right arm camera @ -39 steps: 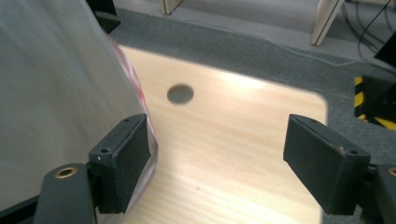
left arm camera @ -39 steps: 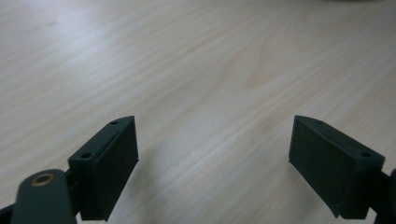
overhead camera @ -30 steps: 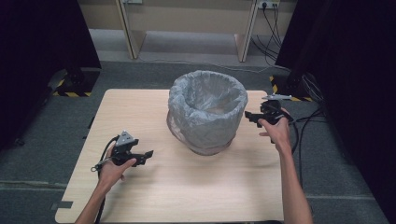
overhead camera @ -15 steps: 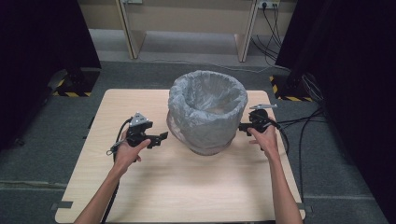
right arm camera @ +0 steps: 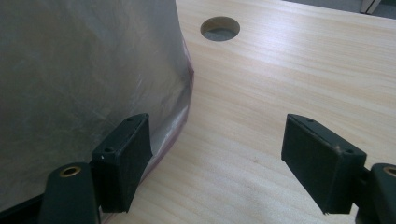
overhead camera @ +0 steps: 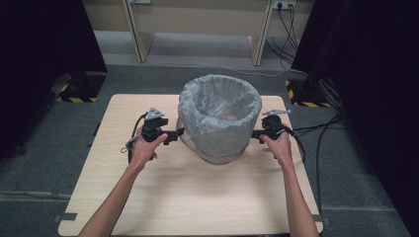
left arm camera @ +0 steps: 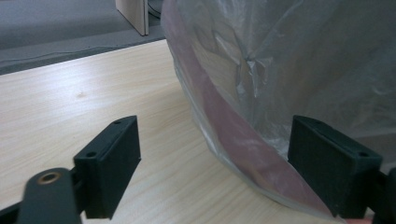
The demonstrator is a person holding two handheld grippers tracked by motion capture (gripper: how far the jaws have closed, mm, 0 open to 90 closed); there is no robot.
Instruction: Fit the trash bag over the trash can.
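Note:
A round bin [overhead camera: 220, 118] lined with a translucent grey plastic bag stands at the middle of the light wooden table [overhead camera: 197, 197]. My left gripper [overhead camera: 177, 133] is level at the bin's left side, jaws wide open. In the left gripper view [left arm camera: 219, 163] the bag [left arm camera: 289, 70] and the reddish bin wall [left arm camera: 243, 140] run in between the pads without being pinched. My right gripper [overhead camera: 255, 133] is at the bin's right side, open. In the right gripper view [right arm camera: 223, 161] its left pad stands beside the bag [right arm camera: 84, 84], with bare table between the pads.
A round cable hole [right arm camera: 220, 28] is cut in the table beyond the right gripper. Black cables [overhead camera: 321, 133] trail off the table's right edge onto the grey floor. Wooden furniture legs [overhead camera: 257, 39] and dark curtains stand behind the table.
The left gripper has moved from the front left of the table up to the bin's left side. The right gripper has come down and in against the bin's right side.

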